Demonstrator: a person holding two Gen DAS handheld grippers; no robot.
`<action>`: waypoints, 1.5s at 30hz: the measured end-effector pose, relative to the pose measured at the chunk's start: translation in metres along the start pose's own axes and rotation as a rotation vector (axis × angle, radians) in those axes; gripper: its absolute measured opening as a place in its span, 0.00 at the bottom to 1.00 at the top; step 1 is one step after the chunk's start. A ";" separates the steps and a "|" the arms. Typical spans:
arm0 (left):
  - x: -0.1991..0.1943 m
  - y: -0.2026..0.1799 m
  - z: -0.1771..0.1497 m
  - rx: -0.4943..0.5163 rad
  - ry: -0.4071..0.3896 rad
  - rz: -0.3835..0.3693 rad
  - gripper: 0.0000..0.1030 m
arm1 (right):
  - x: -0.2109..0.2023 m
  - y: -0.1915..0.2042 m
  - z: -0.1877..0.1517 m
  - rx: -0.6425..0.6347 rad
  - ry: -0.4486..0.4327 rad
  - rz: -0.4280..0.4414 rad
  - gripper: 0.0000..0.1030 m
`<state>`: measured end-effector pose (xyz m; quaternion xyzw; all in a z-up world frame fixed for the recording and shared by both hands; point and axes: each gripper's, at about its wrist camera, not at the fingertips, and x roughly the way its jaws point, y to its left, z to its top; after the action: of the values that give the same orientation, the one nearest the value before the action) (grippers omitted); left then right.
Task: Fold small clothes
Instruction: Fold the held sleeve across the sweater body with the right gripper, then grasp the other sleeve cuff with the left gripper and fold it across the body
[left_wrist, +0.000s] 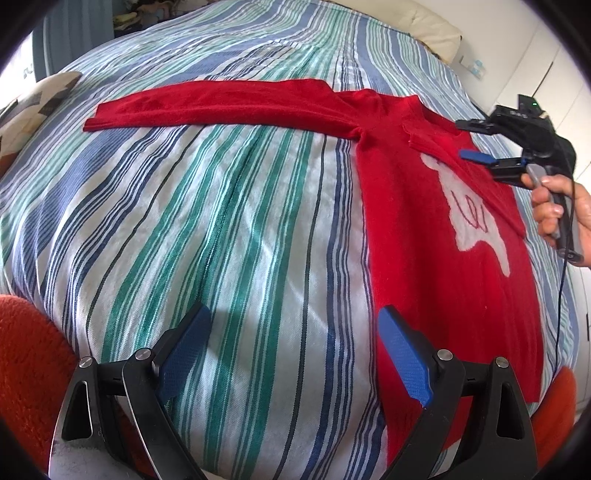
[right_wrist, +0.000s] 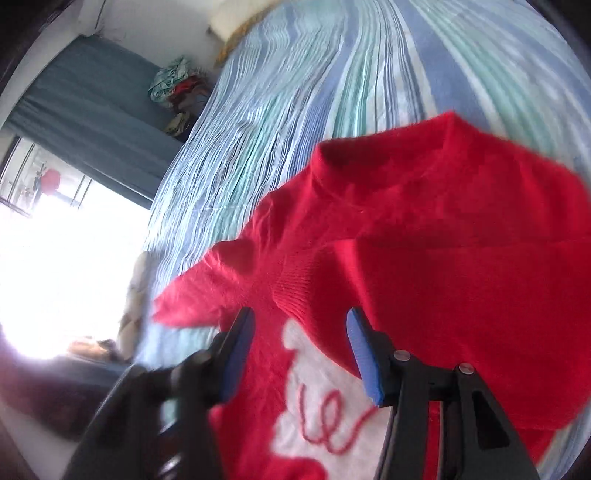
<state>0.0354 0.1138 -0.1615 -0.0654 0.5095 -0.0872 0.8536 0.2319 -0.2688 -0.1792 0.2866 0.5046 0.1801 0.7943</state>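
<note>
A red sweater (left_wrist: 424, 221) lies flat on a bed covered with a striped bedspread (left_wrist: 229, 229) in blue, green and white. The sweater's body runs along the side of the bed nearest the right hand, with its hem toward the near edge and its collar pointing toward the far end, where a cream pillow (left_wrist: 436, 37) rests. A white patch with red stitched loops (left_wrist: 472, 218) sits on the chest. One long sleeve (left_wrist: 221, 107) stretches straight out across the bed toward the opposite side, ending near a patterned cushion (left_wrist: 33, 107) at that edge. The other sleeve is folded in over the chest, its ribbed cuff (right_wrist: 295, 284) lying just above the white patch. The left gripper (left_wrist: 291, 354) hovers over the near edge of the bed with its blue-padded jaws spread wide and nothing between them; one jaw is over bare bedspread, the other over the sweater's side edge. The right gripper (right_wrist: 299, 358), held by a hand (left_wrist: 561, 210) at the sweater's outer side, hangs above the chest with its jaws parted and holding nothing, the cuff and white patch showing through the gap. The right wrist view is blurred. A heap of clothes (right_wrist: 177, 92) sits beyond the bed against a dark blue curtain (right_wrist: 92, 110).
</note>
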 end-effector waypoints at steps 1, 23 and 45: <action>0.000 0.000 0.000 0.001 0.000 0.000 0.90 | 0.021 0.001 -0.002 0.033 0.015 0.009 0.51; -0.028 0.050 0.026 -0.203 -0.020 -0.087 0.91 | -0.020 0.043 -0.111 -0.132 -0.099 0.113 0.63; 0.054 0.269 0.162 -0.782 -0.190 -0.213 0.53 | -0.121 0.034 -0.278 -0.196 -0.202 -0.067 0.71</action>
<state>0.2250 0.3680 -0.1852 -0.4449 0.4137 0.0315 0.7937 -0.0708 -0.2360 -0.1637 0.2075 0.4115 0.1723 0.8706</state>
